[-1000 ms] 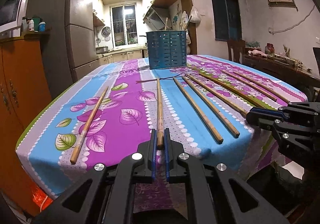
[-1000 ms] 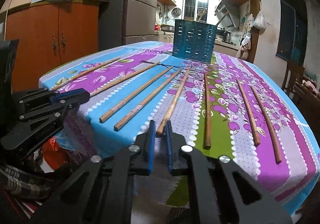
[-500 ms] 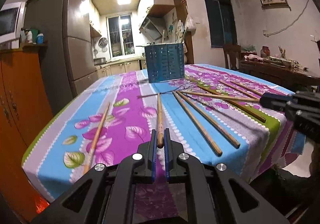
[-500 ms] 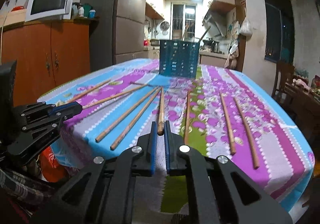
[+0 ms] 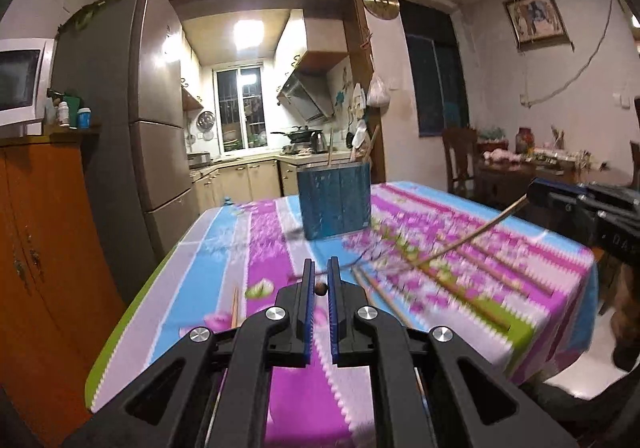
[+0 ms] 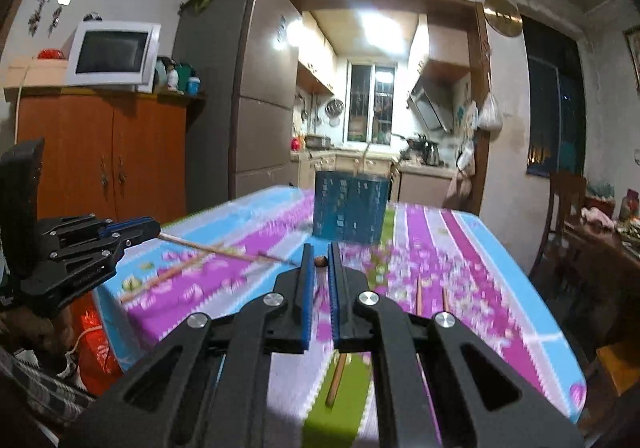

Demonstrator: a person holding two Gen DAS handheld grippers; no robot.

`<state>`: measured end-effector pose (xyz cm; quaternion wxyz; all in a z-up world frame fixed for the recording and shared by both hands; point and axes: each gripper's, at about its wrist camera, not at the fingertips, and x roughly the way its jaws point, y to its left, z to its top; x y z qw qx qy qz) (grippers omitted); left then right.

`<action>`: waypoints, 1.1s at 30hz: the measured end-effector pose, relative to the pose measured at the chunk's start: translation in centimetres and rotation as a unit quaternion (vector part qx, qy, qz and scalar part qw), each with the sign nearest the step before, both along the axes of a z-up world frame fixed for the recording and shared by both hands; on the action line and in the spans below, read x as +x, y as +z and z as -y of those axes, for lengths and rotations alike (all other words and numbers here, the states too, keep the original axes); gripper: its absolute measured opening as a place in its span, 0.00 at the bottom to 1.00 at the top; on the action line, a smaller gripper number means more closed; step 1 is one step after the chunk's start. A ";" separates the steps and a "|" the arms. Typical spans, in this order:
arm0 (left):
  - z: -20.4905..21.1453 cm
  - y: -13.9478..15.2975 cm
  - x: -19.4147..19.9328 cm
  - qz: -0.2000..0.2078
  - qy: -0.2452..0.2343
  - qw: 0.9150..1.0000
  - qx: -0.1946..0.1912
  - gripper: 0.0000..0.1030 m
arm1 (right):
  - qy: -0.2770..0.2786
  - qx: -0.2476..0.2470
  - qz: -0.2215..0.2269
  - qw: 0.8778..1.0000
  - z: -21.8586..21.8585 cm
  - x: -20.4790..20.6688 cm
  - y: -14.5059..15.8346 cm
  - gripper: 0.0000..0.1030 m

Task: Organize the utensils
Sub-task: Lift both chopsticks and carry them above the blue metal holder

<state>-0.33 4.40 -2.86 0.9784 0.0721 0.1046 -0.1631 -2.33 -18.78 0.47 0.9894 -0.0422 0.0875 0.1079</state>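
**Two chopsticks held aloft, holder ahead**

Left gripper (image 5: 319, 284): jaws nearly closed on one wooden chopstick (image 5: 320, 289), seen end-on, pinched at one end so the shaft points forward for loading.

Right gripper (image 6: 320, 260): likewise clamped on a second chopstick (image 6: 320, 261); its shaft appears in the left view slanting above the cloth.

Blue slotted utensil holder (image 5: 334, 201): upright at the table's far side, a few sticks already standing inside; the likely destination.

Remaining chopsticks (image 6: 418, 296): loose on the floral tablecloth (image 5: 540, 248), blurred, count uncertain.
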 end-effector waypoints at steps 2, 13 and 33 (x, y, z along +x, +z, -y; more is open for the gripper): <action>-0.3 1.4 0.3 0.002 -0.005 1.000 -0.009 0.07 | 0.006 0.000 0.012 1.000 0.3 0.3 1.3 0.05; -1.5 7.2 4.8 -0.016 -0.025 0.998 -0.058 0.07 | 0.044 0.014 0.008 0.999 1.8 4.2 5.1 0.05; -1.7 12.3 9.7 -0.055 -0.060 0.994 -0.074 0.07 | 0.074 0.052 -0.018 0.996 2.4 8.1 7.9 0.05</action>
